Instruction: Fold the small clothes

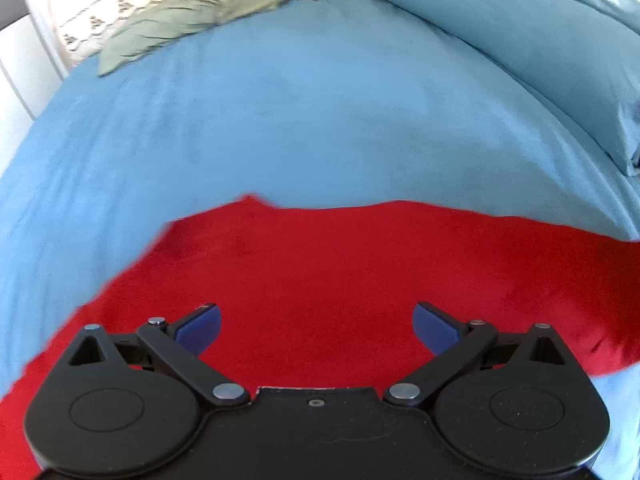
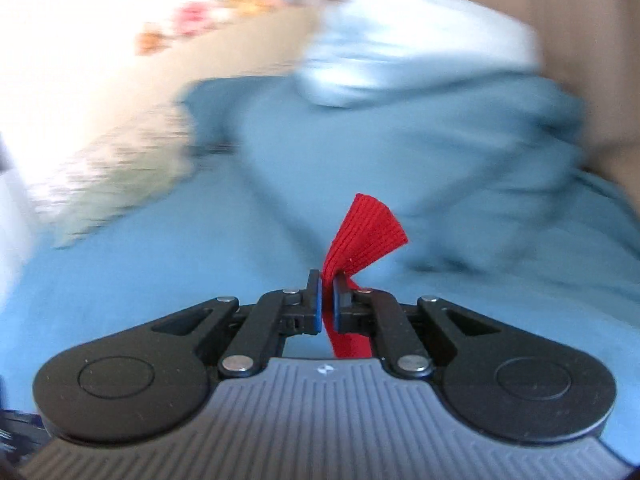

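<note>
Garment [image 1: 340, 280] on bed [image 1: 280, 120], pillows [image 1: 520, 40] behind

A bed [image 1: 300, 120] with a blue sheet carries everything; a red garment [image 1: 320, 272] lies spread on its near part; a green patterned pillow [image 1: 180, 12] rests at the far left; blue pillows [image 1: 520, 52] line the right side.

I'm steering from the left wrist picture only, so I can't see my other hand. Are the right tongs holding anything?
Observer: Yes, the right tongs are shut on a ribbed edge of the red cloth.
Operator: Does any of it stick out past them?
Observer: Yes, a red flap stands up above the tips.
Operator: What's behind it?
Observer: A rumpled blue blanket, quite blurred, with a pale bundle on top of it.
</note>
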`<action>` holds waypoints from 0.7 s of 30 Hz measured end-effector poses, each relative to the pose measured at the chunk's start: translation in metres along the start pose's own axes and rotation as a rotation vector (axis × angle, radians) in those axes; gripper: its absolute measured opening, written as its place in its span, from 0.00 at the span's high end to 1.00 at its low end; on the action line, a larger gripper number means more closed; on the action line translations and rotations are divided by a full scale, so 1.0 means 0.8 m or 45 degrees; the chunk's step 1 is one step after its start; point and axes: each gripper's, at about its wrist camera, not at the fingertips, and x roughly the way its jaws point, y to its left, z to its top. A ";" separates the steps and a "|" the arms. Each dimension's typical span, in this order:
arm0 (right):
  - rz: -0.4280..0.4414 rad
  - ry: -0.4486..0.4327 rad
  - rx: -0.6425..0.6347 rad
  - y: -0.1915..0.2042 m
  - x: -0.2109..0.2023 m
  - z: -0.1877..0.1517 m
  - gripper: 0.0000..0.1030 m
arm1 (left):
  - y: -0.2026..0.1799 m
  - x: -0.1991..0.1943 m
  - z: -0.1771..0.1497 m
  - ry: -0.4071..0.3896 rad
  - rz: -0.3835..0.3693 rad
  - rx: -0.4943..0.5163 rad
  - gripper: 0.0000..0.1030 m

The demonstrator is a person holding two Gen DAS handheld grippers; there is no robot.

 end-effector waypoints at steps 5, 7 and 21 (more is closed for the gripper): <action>0.451 0.071 -0.086 0.167 0.019 -0.043 0.80 | 0.092 -0.019 -0.044 -0.034 0.067 -0.090 0.00; 0.576 0.160 -0.133 0.225 0.036 -0.090 0.80 | 0.125 -0.013 -0.066 0.008 0.111 -0.102 0.00; 0.726 0.616 -0.413 0.291 0.072 -0.269 0.35 | 0.204 0.003 -0.140 0.057 -0.099 -0.298 0.04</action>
